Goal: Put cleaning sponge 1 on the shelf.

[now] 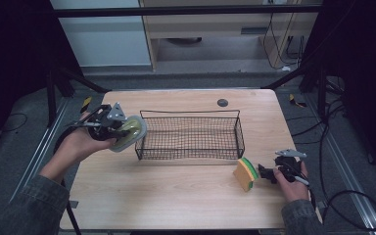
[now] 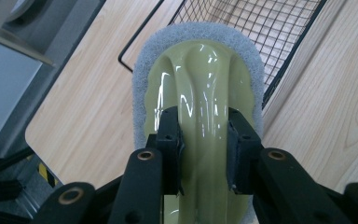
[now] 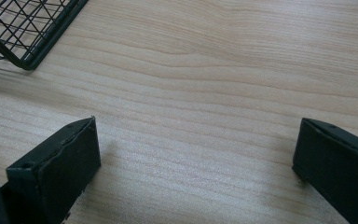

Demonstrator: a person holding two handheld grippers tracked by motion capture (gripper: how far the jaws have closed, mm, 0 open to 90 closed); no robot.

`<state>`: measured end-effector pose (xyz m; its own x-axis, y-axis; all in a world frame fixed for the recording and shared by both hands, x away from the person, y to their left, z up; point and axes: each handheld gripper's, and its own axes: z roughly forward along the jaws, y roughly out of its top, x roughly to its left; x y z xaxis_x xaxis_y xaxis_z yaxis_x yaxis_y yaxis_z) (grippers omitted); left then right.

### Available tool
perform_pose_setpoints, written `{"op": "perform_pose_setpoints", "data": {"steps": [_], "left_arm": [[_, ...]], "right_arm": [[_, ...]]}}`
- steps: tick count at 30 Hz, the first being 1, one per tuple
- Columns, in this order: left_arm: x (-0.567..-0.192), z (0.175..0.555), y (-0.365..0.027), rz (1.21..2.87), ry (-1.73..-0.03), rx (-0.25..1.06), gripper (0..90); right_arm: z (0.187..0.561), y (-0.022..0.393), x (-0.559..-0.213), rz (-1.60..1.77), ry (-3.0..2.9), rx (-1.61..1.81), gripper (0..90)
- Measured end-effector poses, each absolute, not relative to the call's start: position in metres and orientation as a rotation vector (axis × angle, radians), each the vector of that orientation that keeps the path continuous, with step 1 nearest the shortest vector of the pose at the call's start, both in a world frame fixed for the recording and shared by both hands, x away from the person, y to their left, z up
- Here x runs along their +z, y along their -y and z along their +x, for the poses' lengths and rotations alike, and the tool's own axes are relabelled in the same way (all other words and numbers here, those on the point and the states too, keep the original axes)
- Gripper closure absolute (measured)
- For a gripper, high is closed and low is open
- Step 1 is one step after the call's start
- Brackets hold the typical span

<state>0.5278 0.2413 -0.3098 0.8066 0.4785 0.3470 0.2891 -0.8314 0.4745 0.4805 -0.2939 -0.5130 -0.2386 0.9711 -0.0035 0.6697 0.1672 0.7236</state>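
Left tongs (image 2: 204, 140) pinch the scrubber (image 2: 200, 74); carry it clear over the basket (image 1: 191, 134) rim. Right tongs (image 3: 196, 163) spread.

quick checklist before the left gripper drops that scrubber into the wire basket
1. Grip: left gripper is clamped on the scrubber handle: ok.
2. Position: scrubber is at the wire basket left end, not over its inside: not ok.
3. Basket inside holds nothing: ok.
4. Right gripper is open, low over the table, away from the basket: ok.
5. Sponge stands outside the basket's right corner, out of the path: ok.
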Motion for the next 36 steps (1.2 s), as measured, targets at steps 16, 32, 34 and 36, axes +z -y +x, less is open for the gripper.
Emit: {"op": "perform_pose_setpoints", "data": {"steps": [16,32,34,36], "left_arm": [[-0.295,0.553,-0.182,2.650,-0.287,0.688,70.3],[-0.294,0.554,-0.141,2.669,-0.111,0.760,70.3],[-0.296,0.556,-0.138,2.678,-0.084,0.756,70.3],[-0.299,0.559,-0.136,2.686,-0.064,0.757,70.3]], "right_arm": [[0.480,0.293,-0.513,1.554,-1.973,0.846,0.4],[0.477,0.294,-0.513,1.538,-1.993,0.846,0.4],[0.477,0.294,-0.513,1.537,-1.993,0.846,0.4],[0.477,0.294,-0.513,1.539,-1.993,0.847,0.4]]}}
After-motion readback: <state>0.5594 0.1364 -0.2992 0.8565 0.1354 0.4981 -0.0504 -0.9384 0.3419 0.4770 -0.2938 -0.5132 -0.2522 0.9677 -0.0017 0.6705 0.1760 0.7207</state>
